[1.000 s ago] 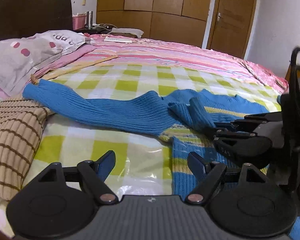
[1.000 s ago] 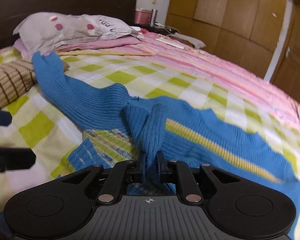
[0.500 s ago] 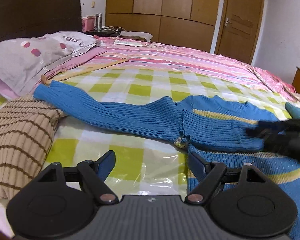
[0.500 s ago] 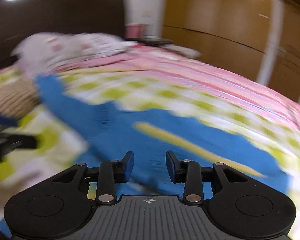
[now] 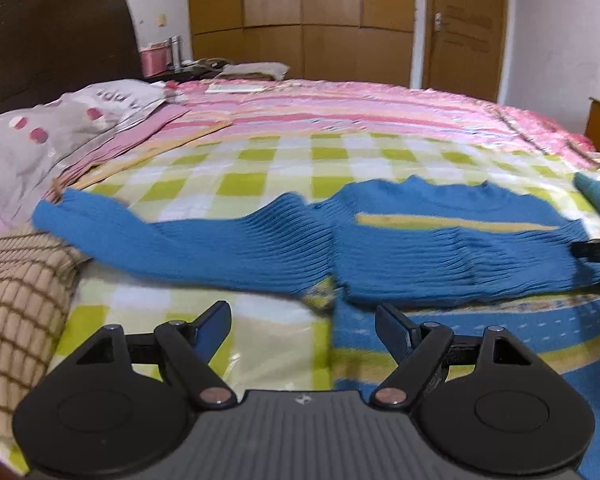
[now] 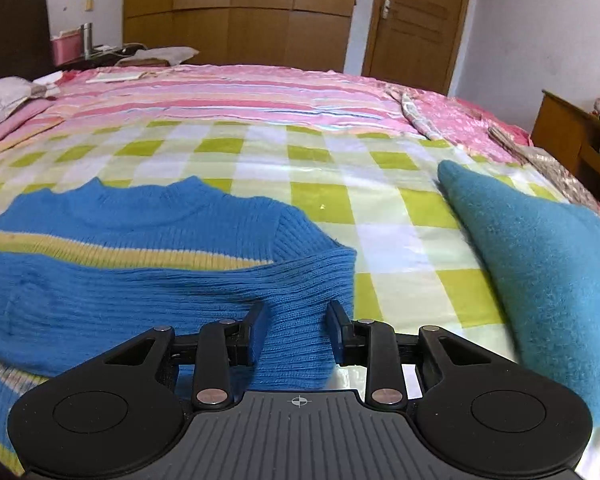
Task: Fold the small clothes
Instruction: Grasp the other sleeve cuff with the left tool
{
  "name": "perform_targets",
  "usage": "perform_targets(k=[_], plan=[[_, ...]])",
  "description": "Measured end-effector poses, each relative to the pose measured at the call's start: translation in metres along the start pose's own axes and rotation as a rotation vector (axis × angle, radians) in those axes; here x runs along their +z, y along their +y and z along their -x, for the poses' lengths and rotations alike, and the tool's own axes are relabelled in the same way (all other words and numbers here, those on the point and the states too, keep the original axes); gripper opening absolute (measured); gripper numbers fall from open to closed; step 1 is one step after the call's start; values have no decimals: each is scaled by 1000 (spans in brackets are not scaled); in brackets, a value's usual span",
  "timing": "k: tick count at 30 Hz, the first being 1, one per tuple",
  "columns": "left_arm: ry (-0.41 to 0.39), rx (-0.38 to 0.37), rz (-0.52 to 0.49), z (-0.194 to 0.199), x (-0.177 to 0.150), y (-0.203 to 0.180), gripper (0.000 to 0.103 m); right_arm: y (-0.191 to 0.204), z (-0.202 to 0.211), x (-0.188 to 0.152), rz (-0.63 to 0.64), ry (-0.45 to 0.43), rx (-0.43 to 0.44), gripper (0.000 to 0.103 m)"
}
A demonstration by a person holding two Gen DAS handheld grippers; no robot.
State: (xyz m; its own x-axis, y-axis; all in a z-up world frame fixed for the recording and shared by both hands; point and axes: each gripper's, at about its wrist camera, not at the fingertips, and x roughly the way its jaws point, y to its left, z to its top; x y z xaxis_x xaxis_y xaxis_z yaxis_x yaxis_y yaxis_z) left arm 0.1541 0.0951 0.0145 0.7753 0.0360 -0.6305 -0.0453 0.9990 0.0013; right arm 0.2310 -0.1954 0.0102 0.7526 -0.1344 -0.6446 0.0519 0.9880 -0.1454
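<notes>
A blue ribbed sweater (image 5: pixel 440 248) with a yellow chest stripe lies flat on the checked bedspread (image 5: pixel 284 160). Its left sleeve (image 5: pixel 160 240) stretches out toward the pillows. Its right sleeve (image 6: pixel 180 292) lies folded across the chest. My left gripper (image 5: pixel 302 320) is open and empty, just in front of the sweater's side edge. My right gripper (image 6: pixel 296 328) is open, with the fold of the right sleeve lying between its fingers. A finger of the right gripper shows at the right edge of the left wrist view (image 5: pixel 596 250).
A teal garment (image 6: pixel 540 256) lies to the right of the sweater. A brown striped folded cloth (image 5: pixel 16 304) and grey spotted pillow (image 5: pixel 40 136) lie at the left. A pink striped quilt (image 6: pixel 240 96) covers the far bed. A wooden side table (image 6: pixel 572 136) stands at the right.
My right gripper carried the right sleeve across the chest to the right, then opened and let it go. The left gripper stayed open and shifted slightly.
</notes>
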Motion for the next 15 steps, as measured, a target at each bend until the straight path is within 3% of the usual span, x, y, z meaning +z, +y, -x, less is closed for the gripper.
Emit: perform_targets(k=[4, 7, 10, 15], plan=[[9, 66, 25, 5, -4, 28, 84, 22, 29, 4, 57, -79, 23, 31], [6, 126, 80, 6, 2, 57, 83, 47, 47, 13, 113, -124, 104, 33], [0, 119, 214, 1, 12, 93, 78, 75, 59, 22, 122, -135, 228, 33], [40, 132, 324, -32, 26, 124, 70, 120, 70, 31, 153, -128, 363, 33]])
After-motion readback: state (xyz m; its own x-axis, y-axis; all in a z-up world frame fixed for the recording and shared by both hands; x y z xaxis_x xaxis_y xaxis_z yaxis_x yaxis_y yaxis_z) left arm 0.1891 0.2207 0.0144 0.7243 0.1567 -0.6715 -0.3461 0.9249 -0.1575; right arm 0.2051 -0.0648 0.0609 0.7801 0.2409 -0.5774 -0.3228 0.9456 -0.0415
